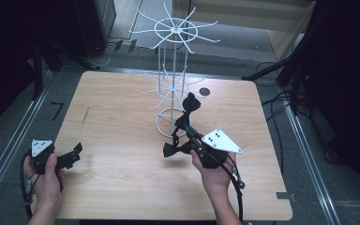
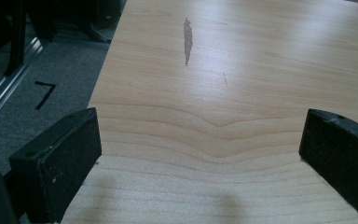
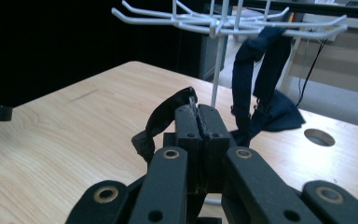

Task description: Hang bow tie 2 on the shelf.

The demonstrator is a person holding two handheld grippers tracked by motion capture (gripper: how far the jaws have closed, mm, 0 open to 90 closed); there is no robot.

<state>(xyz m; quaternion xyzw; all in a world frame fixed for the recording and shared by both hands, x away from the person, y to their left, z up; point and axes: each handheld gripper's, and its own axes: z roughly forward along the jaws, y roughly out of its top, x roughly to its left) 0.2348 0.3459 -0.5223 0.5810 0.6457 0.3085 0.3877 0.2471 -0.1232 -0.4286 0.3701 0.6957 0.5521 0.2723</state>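
A white wire rack (image 1: 174, 61) with two tiers of spoke arms stands at the middle back of the wooden table (image 1: 117, 122). A dark bow tie (image 1: 191, 101) hangs by its strap from a lower arm (image 3: 261, 35), with its bow (image 3: 279, 116) near the tabletop. My right gripper (image 1: 183, 140) is just in front of the rack's base ring, shut on a black fabric strap (image 3: 161, 123) that loops out to the left of its fingertips (image 3: 198, 112). I cannot tell whether that strap belongs to the hanging tie. My left gripper (image 1: 75, 153) rests low at the table's left front edge, open and holding nothing (image 2: 200, 123).
A round hole (image 1: 204, 92) lies in the tabletop right of the rack. A dark streak (image 2: 187, 41) marks the wood ahead of the left gripper. Grey floor with a metal rail (image 1: 9, 150) runs along the table's left side. Dark stands and cables crowd the far corners.
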